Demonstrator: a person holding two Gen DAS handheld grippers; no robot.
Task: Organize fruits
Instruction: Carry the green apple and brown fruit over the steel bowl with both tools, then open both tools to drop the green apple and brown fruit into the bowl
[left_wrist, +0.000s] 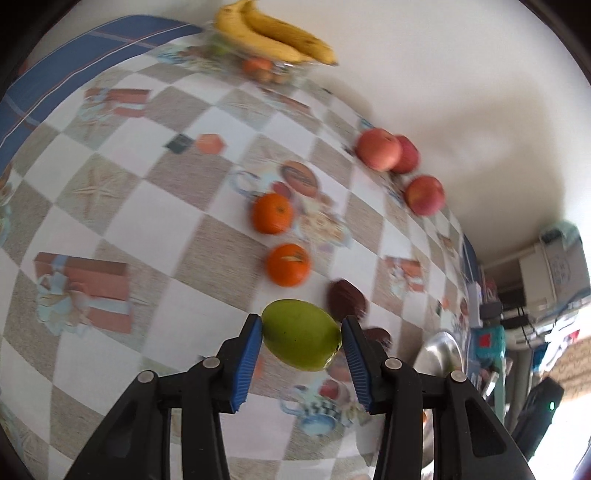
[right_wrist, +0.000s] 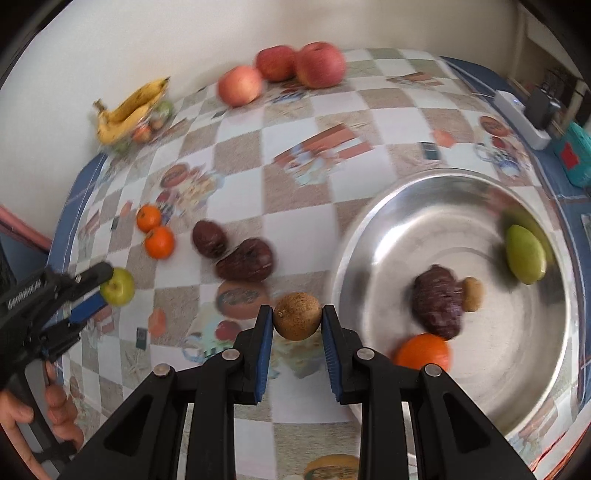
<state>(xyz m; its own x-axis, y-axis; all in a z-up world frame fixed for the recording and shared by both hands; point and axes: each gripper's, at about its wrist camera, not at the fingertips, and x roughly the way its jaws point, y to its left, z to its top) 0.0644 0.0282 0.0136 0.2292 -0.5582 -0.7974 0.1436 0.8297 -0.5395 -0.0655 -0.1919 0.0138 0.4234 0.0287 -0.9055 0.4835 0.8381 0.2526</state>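
My left gripper (left_wrist: 301, 328) is shut on a green fruit (left_wrist: 301, 339), held a little above the checked tablecloth; the right wrist view shows that left gripper (right_wrist: 107, 286) at the far left with the green fruit (right_wrist: 119, 287). My right gripper (right_wrist: 297, 319) is shut on a small round brown fruit (right_wrist: 296, 320), just left of the steel bowl (right_wrist: 369, 229). In the bowl lie a green pear-shaped fruit (right_wrist: 525, 254), a dark purple fruit (right_wrist: 439, 301), a small brown fruit (right_wrist: 472, 293) and an orange (right_wrist: 423, 350). On the cloth lie two oranges (left_wrist: 288, 264), two dark purple fruits (right_wrist: 245, 260) and three red apples (left_wrist: 378, 149).
A clear dish with a bunch of bananas (left_wrist: 273, 33) on top stands at the table's far edge by the white wall. A white power strip (right_wrist: 521, 118) and a teal object (right_wrist: 578, 158) lie at the right table edge. A person's hand (right_wrist: 22, 417) holds the left tool.
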